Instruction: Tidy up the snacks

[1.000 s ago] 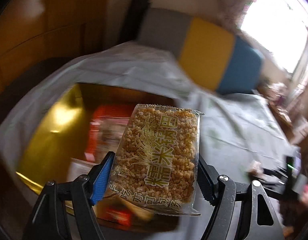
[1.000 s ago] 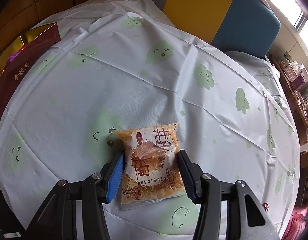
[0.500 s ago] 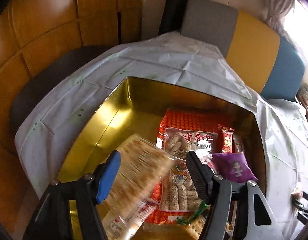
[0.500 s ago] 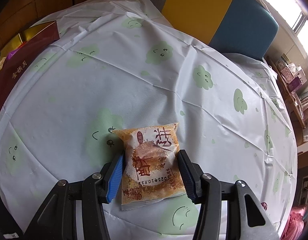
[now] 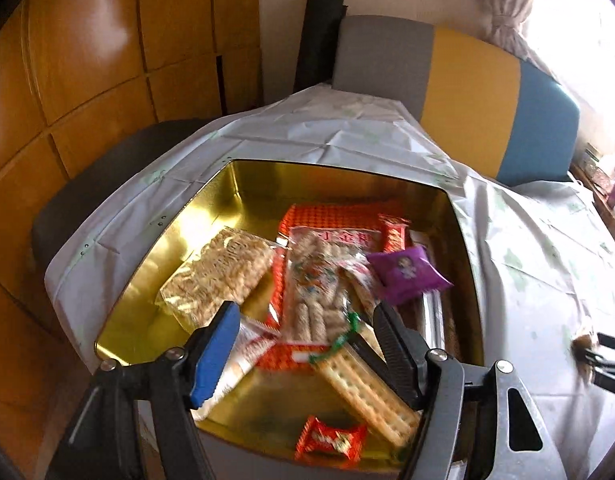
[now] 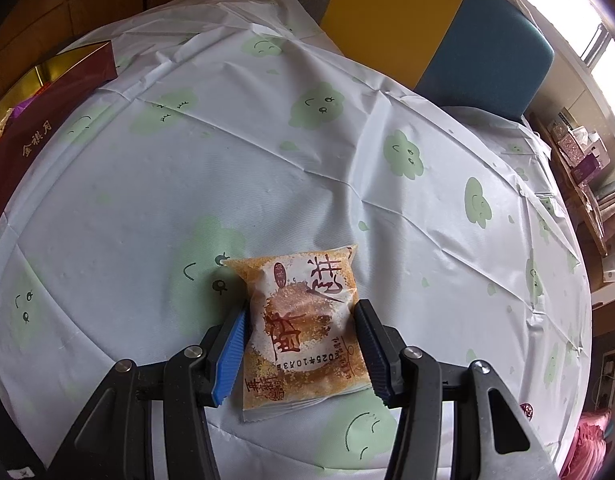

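Orange snack packet (image 6: 303, 328) (between right gripper (image 6: 301, 350) fingers)

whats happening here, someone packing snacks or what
Yes. A person with a gripper in each hand is sorting snacks into a gold tin. The left gripper hangs open over the tin, where a rice cracker pack lies among other snacks. The right gripper has its jaws on either side of an orange pastry packet lying on the tablecloth, not yet lifted.
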